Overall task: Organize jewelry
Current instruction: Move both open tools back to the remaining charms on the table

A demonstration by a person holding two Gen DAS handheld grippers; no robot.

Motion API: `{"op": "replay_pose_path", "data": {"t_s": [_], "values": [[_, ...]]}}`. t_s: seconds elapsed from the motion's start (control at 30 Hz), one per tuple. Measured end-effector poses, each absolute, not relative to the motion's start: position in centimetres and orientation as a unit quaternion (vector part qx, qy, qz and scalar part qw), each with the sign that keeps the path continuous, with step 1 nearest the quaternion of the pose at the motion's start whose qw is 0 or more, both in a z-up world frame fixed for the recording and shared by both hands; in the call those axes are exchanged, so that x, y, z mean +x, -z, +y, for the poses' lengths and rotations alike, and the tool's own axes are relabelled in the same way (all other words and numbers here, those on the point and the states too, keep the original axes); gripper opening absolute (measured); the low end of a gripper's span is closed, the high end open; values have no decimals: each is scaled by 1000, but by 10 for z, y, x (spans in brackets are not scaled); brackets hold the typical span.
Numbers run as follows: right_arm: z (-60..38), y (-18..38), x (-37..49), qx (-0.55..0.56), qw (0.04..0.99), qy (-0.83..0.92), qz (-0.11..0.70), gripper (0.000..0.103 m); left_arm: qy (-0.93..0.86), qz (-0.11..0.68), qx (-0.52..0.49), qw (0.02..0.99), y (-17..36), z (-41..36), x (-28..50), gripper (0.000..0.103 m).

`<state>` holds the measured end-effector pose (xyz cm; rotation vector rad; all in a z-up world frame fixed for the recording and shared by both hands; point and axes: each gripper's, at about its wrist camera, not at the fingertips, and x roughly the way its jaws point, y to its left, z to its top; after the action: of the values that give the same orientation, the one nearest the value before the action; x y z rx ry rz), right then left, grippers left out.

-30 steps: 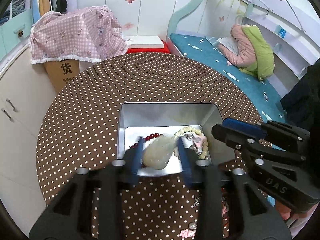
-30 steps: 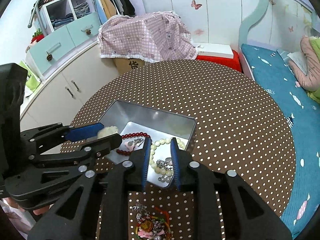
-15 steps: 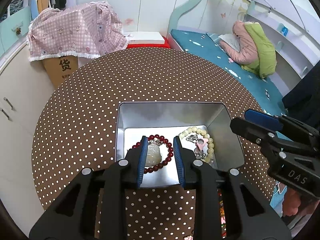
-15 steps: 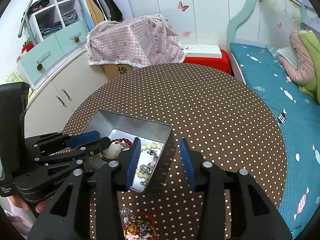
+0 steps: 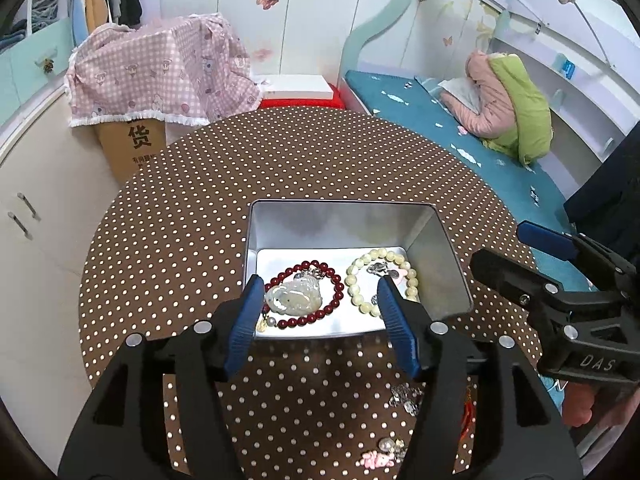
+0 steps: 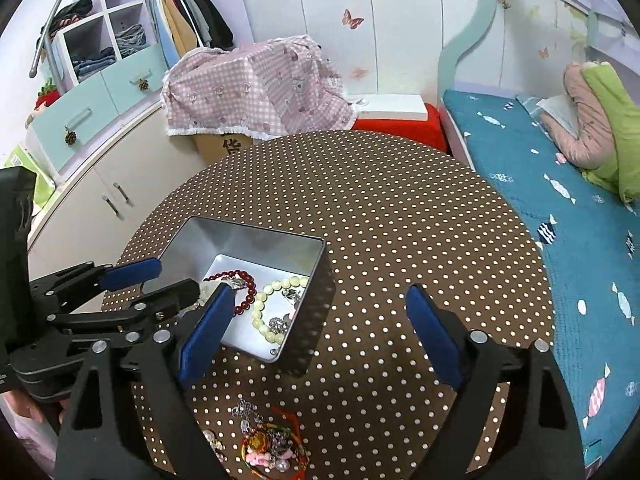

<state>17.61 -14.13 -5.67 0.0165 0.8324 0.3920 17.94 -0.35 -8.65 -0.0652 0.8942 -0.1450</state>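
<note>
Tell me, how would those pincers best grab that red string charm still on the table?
Probably from straight above, pinching the raised knot of the red string charm. It lies flat on the table, tangled with silver chains, so a side approach would drag its neighbours.

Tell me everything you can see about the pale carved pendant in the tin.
The pendant is a pale, milky, translucent carved stone, jade-like. It lies flat on the floor of the silver tin, inside and partly over the ring of the red bead bracelet. The open left gripper hovers above it, not holding it.
</note>
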Motion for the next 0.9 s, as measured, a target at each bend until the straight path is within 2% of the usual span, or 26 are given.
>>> {"op": "replay_pose_path", "data": {"t_s": [0.2, 0.5, 0.9], "values": [[-150, 55, 161, 3, 903, -164, 397, 95, 69, 426, -28, 902, 82, -6, 158, 75], [-161, 64, 135, 5, 901, -145, 408, 95, 69, 436, -27, 897, 91, -6, 123, 86], [-165, 79, 106, 11, 892, -155, 424, 95, 92, 458, 4, 884, 119, -20, 80, 84]]}}
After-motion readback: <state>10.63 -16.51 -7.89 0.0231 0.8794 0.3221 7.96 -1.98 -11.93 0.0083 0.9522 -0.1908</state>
